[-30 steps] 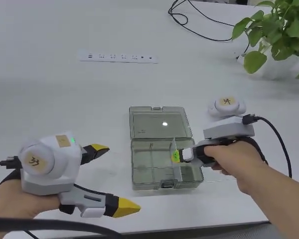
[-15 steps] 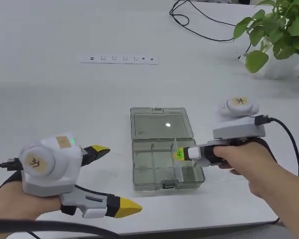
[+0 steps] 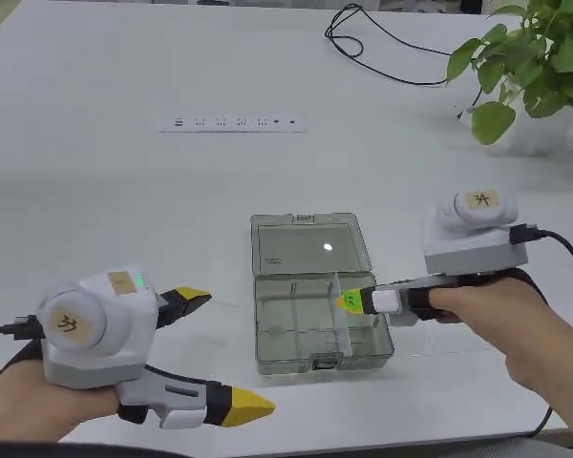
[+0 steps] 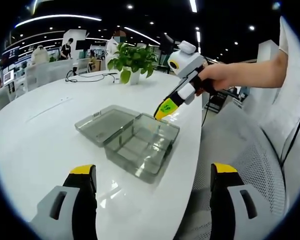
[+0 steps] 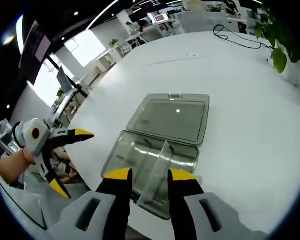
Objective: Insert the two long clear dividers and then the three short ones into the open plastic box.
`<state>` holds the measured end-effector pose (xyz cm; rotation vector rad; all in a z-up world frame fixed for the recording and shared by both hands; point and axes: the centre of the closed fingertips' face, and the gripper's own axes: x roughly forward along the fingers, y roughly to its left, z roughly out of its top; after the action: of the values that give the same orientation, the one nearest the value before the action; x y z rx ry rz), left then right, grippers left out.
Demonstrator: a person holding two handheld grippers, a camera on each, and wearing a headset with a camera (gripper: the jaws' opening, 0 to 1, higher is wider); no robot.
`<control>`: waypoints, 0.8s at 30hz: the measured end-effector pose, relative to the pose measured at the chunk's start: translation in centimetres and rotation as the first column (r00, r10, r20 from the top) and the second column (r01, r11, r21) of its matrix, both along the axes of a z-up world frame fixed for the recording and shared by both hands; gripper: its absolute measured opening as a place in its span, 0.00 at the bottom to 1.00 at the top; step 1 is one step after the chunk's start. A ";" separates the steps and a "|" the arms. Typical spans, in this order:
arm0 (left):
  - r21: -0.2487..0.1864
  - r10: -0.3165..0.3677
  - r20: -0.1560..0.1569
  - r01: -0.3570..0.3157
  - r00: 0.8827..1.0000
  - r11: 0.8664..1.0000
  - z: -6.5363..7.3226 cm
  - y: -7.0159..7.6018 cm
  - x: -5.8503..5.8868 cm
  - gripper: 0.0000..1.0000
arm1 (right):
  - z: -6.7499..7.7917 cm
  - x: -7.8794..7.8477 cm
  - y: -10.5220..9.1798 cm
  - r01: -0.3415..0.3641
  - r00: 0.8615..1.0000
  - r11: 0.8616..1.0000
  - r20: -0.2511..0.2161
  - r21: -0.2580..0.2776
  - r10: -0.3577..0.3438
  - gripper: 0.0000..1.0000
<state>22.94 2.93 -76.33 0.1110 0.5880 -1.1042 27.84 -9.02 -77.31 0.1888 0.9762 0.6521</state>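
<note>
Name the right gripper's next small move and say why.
Probably draw the right gripper back off the open box. Its jaws stand apart on either side of the clear divider, which already stands in the box, so it seems released.

Open-plan office: a large white worktop (image 3: 95,191) carries a power strip (image 3: 231,122) and potted plant (image 3: 535,57). Ceiling light strips (image 4: 57,19) run above background desks (image 4: 45,67) and people (image 4: 67,47).

The smoky clear plastic box (image 3: 286,361) is lying open, its lid (image 3: 310,246) resting flat behind the base. Inside, towards the right end, one clear divider (image 3: 338,310) is standing upright, running front to back across the base.
</note>
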 end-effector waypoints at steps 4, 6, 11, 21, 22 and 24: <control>0.003 0.008 0.001 -0.008 1.000 1.000 0.1 0.0 0.1 0.97 | 0.7 -0.4 0.1 -0.025 1.000 1.000 0.015 0.008 0.025 0.33; 0.003 0.012 0.001 -0.012 1.000 1.000 0.2 -0.1 0.1 0.97 | 1.0 -0.5 0.2 -0.035 0.999 0.999 0.027 0.015 0.034 0.35; 0.005 0.023 0.002 -0.023 1.000 1.000 0.5 -0.1 0.2 0.97 | 1.6 -0.6 0.0 -0.067 0.996 0.997 0.054 0.028 0.065 0.40; 0.017 0.045 0.001 -0.045 0.999 0.999 0.6 0.1 0.6 0.96 | 2.5 -0.7 -0.7 -0.158 0.980 0.987 0.130 0.022 0.154 0.54; 0.017 0.049 0.000 -0.049 0.999 0.999 0.6 0.1 0.6 0.96 | 2.6 -0.8 -0.8 -0.170 0.976 0.985 0.138 0.024 0.165 0.55; 0.018 0.052 0.001 -0.052 0.999 0.998 0.6 0.1 0.8 0.96 | 2.6 -1.0 -1.0 -0.187 0.973 0.982 0.144 0.024 0.181 0.58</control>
<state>23.70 3.03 -75.76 0.1113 0.5977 -1.0483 26.86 -10.00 -74.68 0.0836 0.8516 0.8428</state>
